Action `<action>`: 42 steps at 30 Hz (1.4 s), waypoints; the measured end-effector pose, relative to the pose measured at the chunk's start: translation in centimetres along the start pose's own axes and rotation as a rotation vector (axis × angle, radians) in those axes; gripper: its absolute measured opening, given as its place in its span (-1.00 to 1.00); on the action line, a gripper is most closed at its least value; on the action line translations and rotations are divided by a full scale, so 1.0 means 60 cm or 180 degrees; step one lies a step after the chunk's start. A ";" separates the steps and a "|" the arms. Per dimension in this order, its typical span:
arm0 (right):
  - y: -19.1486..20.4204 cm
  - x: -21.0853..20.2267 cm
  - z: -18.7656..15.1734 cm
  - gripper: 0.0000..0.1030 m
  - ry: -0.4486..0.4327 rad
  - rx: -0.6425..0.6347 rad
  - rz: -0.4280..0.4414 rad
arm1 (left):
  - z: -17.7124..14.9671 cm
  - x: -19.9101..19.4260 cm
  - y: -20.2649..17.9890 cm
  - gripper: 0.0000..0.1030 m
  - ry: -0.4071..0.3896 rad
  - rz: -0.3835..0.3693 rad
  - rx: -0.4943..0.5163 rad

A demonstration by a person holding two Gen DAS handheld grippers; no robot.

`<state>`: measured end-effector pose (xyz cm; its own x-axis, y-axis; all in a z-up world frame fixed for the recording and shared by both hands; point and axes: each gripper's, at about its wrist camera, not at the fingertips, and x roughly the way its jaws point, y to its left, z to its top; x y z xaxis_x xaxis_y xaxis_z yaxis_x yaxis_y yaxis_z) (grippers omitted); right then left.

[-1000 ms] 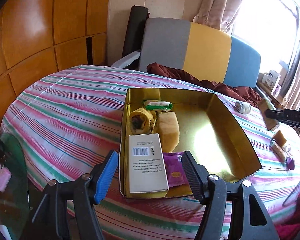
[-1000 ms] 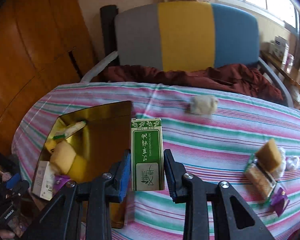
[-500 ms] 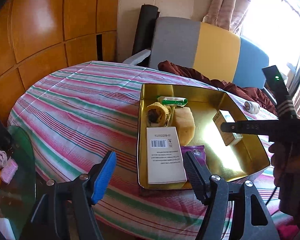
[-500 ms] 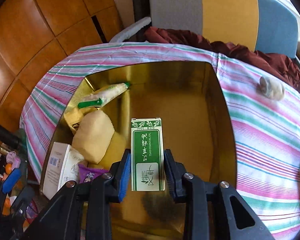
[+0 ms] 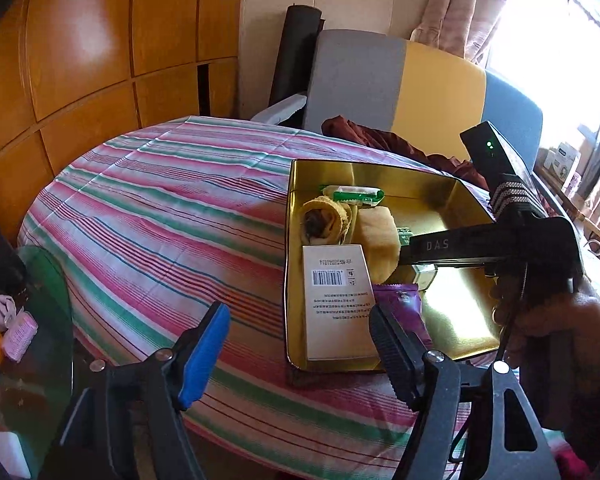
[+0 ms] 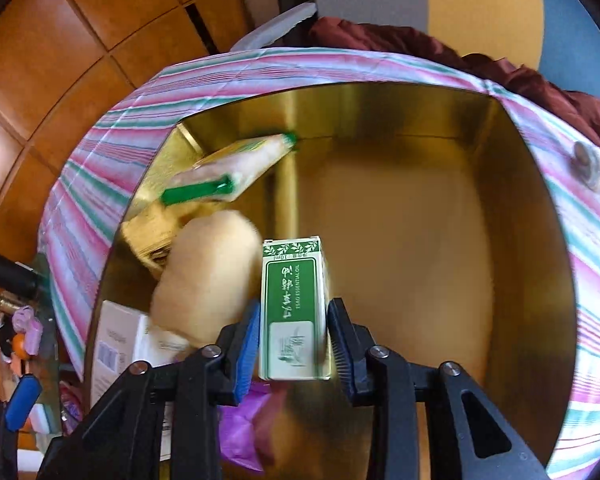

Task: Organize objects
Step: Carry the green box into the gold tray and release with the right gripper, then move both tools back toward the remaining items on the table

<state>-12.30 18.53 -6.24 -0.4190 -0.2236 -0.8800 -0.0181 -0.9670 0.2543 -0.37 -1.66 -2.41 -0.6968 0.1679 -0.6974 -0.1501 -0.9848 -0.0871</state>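
Observation:
A gold tin box point(image 5: 452, 196) point(image 6: 532, 208) sits on the striped tablecloth. Inside it lie a white barcode box point(image 5: 336, 292), a yellow sponge point(image 5: 380, 236) point(image 6: 208, 280), a green-and-white tube point(image 5: 352, 193) point(image 6: 224, 176), a rolled yellow cloth point(image 5: 324, 220) and a purple packet point(image 5: 404, 308). My right gripper point(image 6: 294, 344) is shut on a green essential-oil box point(image 6: 294, 308) and holds it low inside the tin, beside the sponge. My left gripper point(image 5: 300, 348) is open and empty, hovering at the tin's near left corner.
A round table with a striped cloth point(image 5: 160, 208) fills the view. A grey, yellow and blue chair point(image 5: 400, 88) with a maroon cloth point(image 5: 376, 136) stands behind. A white wad point(image 6: 596, 168) lies right of the tin. A glass side table point(image 5: 16, 344) holds small items at the left.
My right gripper has carried the green box from the tablecloth over the tin and down inside it, toward the sponge. My left gripper has shifted left and stayed open.

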 end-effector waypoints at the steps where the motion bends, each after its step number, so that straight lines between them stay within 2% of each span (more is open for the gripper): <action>1: 0.000 -0.001 -0.002 -0.12 -0.0003 0.0004 0.0033 | 0.000 0.000 0.001 0.42 0.0000 0.0003 -0.0006; 6: -0.009 -0.024 -0.009 -0.01 -0.0108 0.0042 0.0102 | 0.000 0.001 0.002 0.48 -0.0002 0.0006 -0.0008; 13: -0.039 -0.091 -0.023 0.03 -0.0365 0.0086 0.0092 | 0.001 -0.004 -0.004 0.48 -0.0035 0.0004 0.0021; 15: -0.059 -0.118 -0.029 0.09 -0.0473 0.0113 0.0028 | 0.001 -0.005 -0.005 0.49 -0.0045 0.0006 0.0036; 16: -0.072 -0.133 -0.032 0.31 -0.0532 0.0144 0.0005 | 0.002 -0.006 -0.006 0.49 -0.0051 0.0003 0.0046; 18: -0.099 -0.159 -0.034 0.52 -0.0661 0.0235 -0.0043 | 0.002 -0.008 -0.010 0.50 -0.0059 -0.0001 0.0063; 26: -0.251 -0.265 -0.066 0.54 -0.0968 0.0692 -0.0445 | 0.010 -0.020 -0.033 0.50 -0.0131 -0.0084 0.0178; 31: -0.380 -0.325 -0.106 0.54 -0.1070 0.1211 -0.0739 | 0.018 -0.023 -0.062 0.51 -0.0137 -0.0184 0.0317; 33: -0.434 -0.350 -0.131 0.54 -0.1152 0.1460 -0.0870 | 0.022 -0.023 -0.077 0.62 -0.0130 -0.0221 0.0373; 35: -0.490 -0.377 -0.161 0.54 -0.1245 0.1756 -0.1014 | 0.027 -0.024 -0.094 0.62 -0.0145 -0.0265 0.0427; 40: -0.613 -0.416 -0.245 0.58 -0.1495 0.2581 -0.1200 | 0.040 -0.027 -0.149 0.62 -0.0173 -0.0442 0.0643; 42: -0.657 -0.416 -0.289 0.58 -0.1568 0.3054 -0.1121 | 0.042 -0.026 -0.177 0.62 -0.0168 -0.0517 0.0733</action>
<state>14.61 60.10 -1.23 -0.5608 0.3199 -0.7636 -0.8051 -0.4259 0.4128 0.53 8.65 1.40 -0.6852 0.3306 -0.6491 -0.4139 -0.9099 -0.0265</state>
